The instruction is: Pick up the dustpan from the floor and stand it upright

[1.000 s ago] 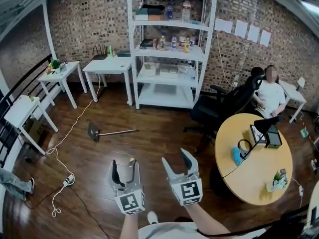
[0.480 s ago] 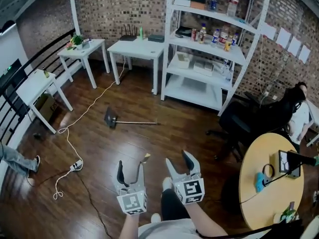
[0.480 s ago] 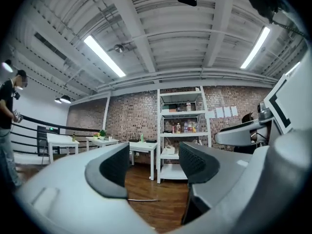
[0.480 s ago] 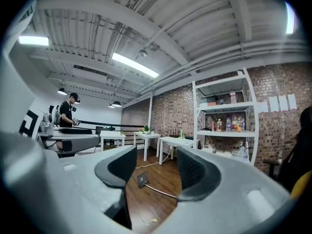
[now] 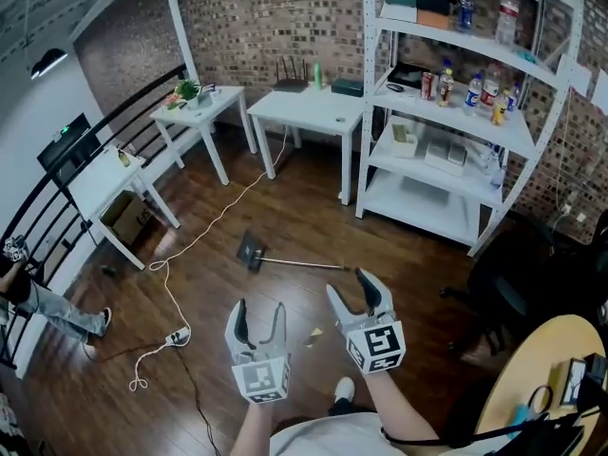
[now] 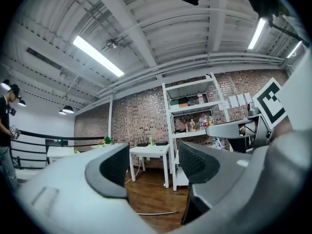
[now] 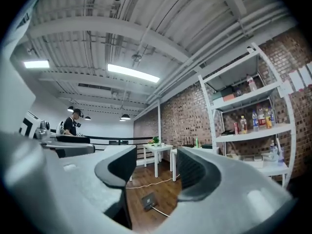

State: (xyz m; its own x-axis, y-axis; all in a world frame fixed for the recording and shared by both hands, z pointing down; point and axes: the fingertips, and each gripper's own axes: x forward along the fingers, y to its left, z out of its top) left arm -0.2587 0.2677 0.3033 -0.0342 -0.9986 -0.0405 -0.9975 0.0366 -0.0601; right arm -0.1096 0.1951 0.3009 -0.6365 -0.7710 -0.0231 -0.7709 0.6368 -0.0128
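The dark dustpan [image 5: 251,252] lies flat on the wooden floor, its long thin handle [image 5: 304,264] running off to the right. Both grippers are held level above the floor, short of it. My left gripper [image 5: 257,313] is open and holds nothing. My right gripper [image 5: 351,288] is open too, its tips close to the handle's end in the head view. In the right gripper view the dustpan [image 7: 147,200] shows on the floor between the jaws, some way ahead of the right gripper [image 7: 156,169]. Low in the left gripper view a strip of the handle [image 6: 156,212] lies beyond the left gripper [image 6: 153,167].
A white shelf rack [image 5: 456,112] with bottles stands at the back right. White tables [image 5: 309,107] line the brick wall and the railing. A white cable with a power strip [image 5: 176,335] crosses the floor at left. A person's leg [image 5: 38,302] shows far left; a black chair [image 5: 513,283] and a round yellow table [image 5: 541,378] are right.
The view has swung left and moved forward. The dustpan now lies much closer, just ahead of both grippers. The round table and chair have slid off to the right edge.
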